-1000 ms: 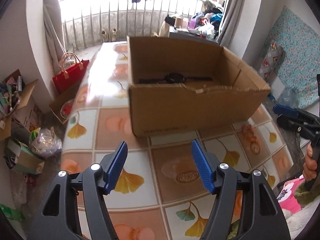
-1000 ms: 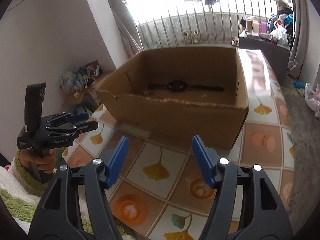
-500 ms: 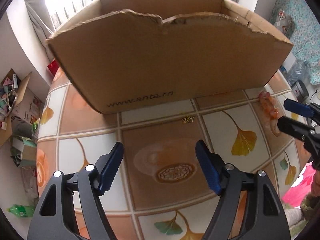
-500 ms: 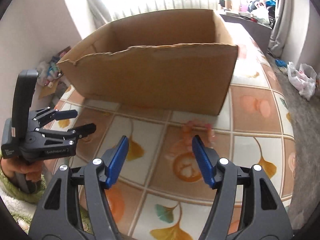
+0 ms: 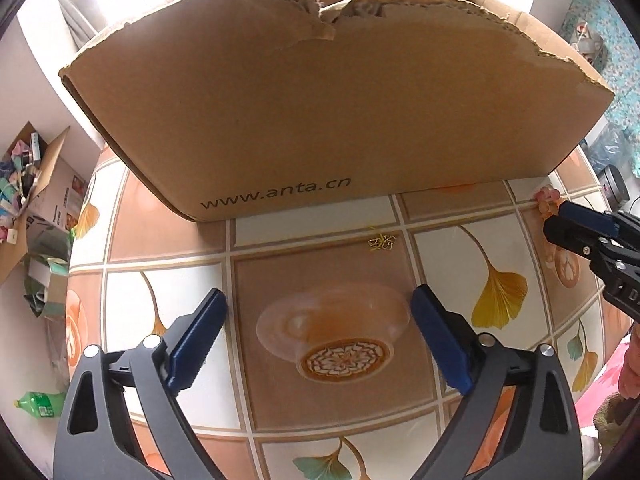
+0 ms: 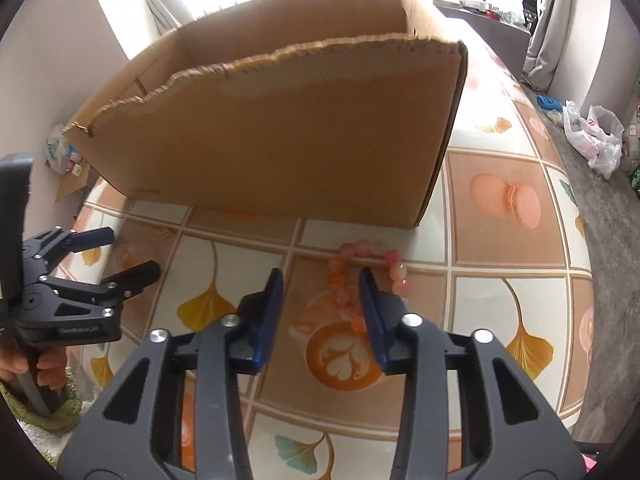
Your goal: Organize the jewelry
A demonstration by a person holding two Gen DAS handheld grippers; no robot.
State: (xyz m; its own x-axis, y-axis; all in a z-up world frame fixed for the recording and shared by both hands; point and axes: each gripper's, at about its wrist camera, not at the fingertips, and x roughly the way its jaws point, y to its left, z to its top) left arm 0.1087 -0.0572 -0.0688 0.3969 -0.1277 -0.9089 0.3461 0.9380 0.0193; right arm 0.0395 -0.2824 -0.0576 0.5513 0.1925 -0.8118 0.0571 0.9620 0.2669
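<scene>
Hovering over our tiled table [image 5: 168, 240], our left gripper [image 5: 318, 334] spread wide and empty, gold chain [image 5: 382, 242] lying ahead beside the cardboard box [image 5: 320, 120], our right gripper [image 6: 320, 304] half-open, straddling the pink bead bracelet [image 6: 352, 280], gripping nothing.

This is a lived-in home, a room beside a railed balcony. A table [image 5: 168, 236] wears a tile-print oilcloth of ginkgo leaves, macarons and latte cups, with a torn-edged cardboard box [image 5: 320, 120] standing on it. Grey curtains [image 6: 548, 20] hang by a bright window. The floor around is cluttered: an open carton [image 5: 36, 184] stuffed with odds and ends, a green bottle [image 5: 38, 402], a crumpled plastic bag [image 6: 596, 136]. A far table [image 6: 492, 20] carries piled household things, and a floral cloth [image 5: 616, 60] hangs on the wall.
</scene>
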